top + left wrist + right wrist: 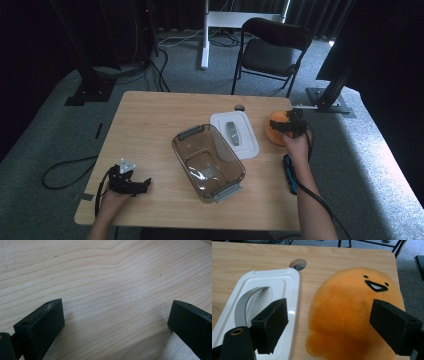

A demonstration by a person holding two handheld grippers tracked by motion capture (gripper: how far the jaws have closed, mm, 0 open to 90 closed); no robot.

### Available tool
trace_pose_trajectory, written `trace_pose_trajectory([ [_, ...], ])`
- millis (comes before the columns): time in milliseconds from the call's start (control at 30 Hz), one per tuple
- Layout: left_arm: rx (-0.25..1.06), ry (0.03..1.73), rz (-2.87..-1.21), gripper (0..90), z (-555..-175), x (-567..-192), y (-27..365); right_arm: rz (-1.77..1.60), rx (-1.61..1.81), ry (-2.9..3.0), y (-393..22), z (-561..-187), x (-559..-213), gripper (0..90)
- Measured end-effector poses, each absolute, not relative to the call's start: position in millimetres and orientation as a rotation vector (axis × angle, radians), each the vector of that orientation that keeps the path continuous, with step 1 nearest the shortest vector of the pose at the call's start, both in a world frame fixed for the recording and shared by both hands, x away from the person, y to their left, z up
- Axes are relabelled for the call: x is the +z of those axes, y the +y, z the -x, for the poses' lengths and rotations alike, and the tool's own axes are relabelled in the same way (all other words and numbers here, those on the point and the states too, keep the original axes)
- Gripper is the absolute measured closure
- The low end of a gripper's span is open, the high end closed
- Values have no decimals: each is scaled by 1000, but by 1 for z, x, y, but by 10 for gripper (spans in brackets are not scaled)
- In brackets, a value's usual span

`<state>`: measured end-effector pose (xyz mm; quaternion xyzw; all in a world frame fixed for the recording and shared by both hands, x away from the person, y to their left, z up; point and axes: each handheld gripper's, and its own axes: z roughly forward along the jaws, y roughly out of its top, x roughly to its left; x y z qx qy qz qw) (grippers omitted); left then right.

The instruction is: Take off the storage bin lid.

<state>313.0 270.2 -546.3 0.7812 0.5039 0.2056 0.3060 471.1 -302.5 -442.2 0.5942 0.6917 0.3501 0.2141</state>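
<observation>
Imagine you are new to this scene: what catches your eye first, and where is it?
The orange plush toy with a drawn face sits at the table's far right edge, with the right gripper open over it. Beside it lies a white lid, and a clear container stands open mid-table. The left gripper rests open near the front left.

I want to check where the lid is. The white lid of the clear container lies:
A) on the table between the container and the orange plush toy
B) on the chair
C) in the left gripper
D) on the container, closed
A: the white lid lies flat on the table, with the clear container on one side and the orange plush toy on the other.
</observation>
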Motion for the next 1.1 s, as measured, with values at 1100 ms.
trace_pose_trajectory([
  [1100,544,1334,-2067,12,-313,-546,270,-1772,855,1919,-325,-492,-477,168],
])
